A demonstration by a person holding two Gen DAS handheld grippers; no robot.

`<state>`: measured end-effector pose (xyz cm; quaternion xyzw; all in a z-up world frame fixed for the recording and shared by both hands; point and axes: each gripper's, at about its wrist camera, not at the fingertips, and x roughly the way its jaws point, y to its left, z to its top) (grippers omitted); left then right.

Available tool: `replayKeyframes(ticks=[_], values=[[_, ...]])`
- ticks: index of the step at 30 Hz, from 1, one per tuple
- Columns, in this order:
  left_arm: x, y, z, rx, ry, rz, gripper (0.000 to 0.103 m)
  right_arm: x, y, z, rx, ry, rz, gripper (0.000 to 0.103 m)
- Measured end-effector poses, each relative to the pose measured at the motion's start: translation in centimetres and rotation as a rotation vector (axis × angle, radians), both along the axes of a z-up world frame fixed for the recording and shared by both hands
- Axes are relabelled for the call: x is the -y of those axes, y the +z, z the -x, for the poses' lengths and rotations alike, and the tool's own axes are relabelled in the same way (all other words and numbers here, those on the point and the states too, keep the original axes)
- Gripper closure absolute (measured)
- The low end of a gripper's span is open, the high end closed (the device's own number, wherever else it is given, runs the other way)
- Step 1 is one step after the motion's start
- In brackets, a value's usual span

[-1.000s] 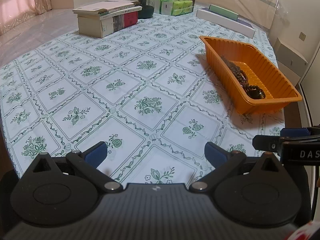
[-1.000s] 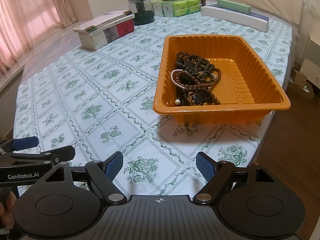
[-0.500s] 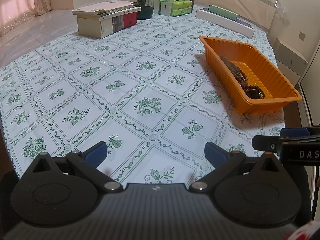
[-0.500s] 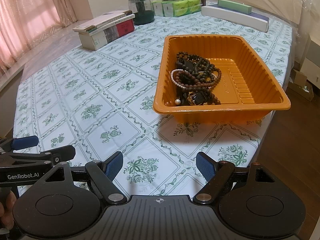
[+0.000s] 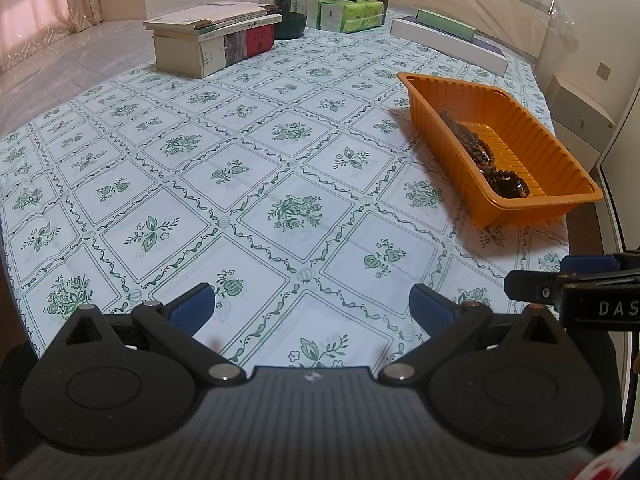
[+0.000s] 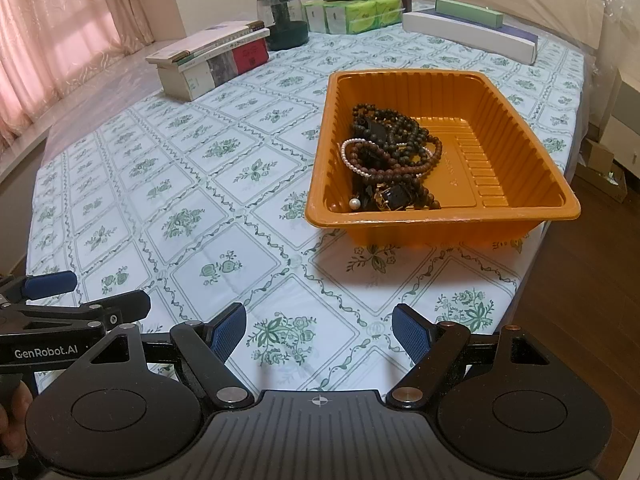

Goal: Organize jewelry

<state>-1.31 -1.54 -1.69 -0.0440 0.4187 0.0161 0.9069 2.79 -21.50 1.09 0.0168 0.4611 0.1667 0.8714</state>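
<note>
Beaded necklaces (image 6: 390, 160) lie heaped in the orange tray (image 6: 532, 152) at centre right (sorted or awaiting sorting); both claws, left claw (image 5: 312, 310) and right claw (image 6: 319, 330), gape wide, empty.

The table (image 6: 120, 208), under a green floral cloth, carries an orange tray (image 6: 516, 148), stacked books (image 6: 208, 60), a dark jar (image 6: 284, 20), tissue packs (image 6: 352, 12) and long boxes (image 6: 468, 32).

Glossy ribbed orange plastic tray (image 6: 516, 152), matt wooden beads (image 6: 394, 148) beside smooth pearls (image 6: 351, 160), printed cloth over desk (image 6: 168, 184), matt black plastic right gripper (image 6: 318, 330) with rough blue fingers (image 6: 228, 328).
</note>
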Motion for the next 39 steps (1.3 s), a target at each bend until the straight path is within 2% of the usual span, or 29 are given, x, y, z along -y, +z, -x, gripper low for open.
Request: replayKeyframes(ticks=[39], values=[[-0.01, 0.07, 0.0, 0.004, -0.002, 0.005, 0.0, -0.15, 0.29, -0.24, 0.001, 0.008, 0.005, 0.023]])
